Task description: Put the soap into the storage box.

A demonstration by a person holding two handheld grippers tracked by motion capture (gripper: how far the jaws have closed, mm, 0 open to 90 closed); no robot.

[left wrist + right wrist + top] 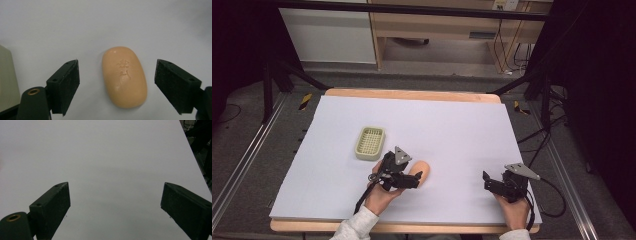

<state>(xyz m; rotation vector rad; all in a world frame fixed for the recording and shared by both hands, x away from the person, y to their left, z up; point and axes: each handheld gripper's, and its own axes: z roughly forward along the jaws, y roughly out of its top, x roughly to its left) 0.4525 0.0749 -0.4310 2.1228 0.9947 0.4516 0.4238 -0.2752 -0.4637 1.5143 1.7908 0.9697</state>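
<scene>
Left tongs (117,82) wide open, straddling the peach soap bar (124,76), pads clear of it on both sides. Green soap dish (370,142) just beyond them. Right tongs (115,207) open over bare table (112,157).

From where I stand, a white sheet (452,130) lies under the left tongs (416,179) and the right tongs (486,184), covering a wooden table (412,94) whose far edge shows beyond them. Well past both tongs stands a wooden desk (437,25) on grey floor (242,165). Black cables (517,55) hang beyond the right tongs.
</scene>
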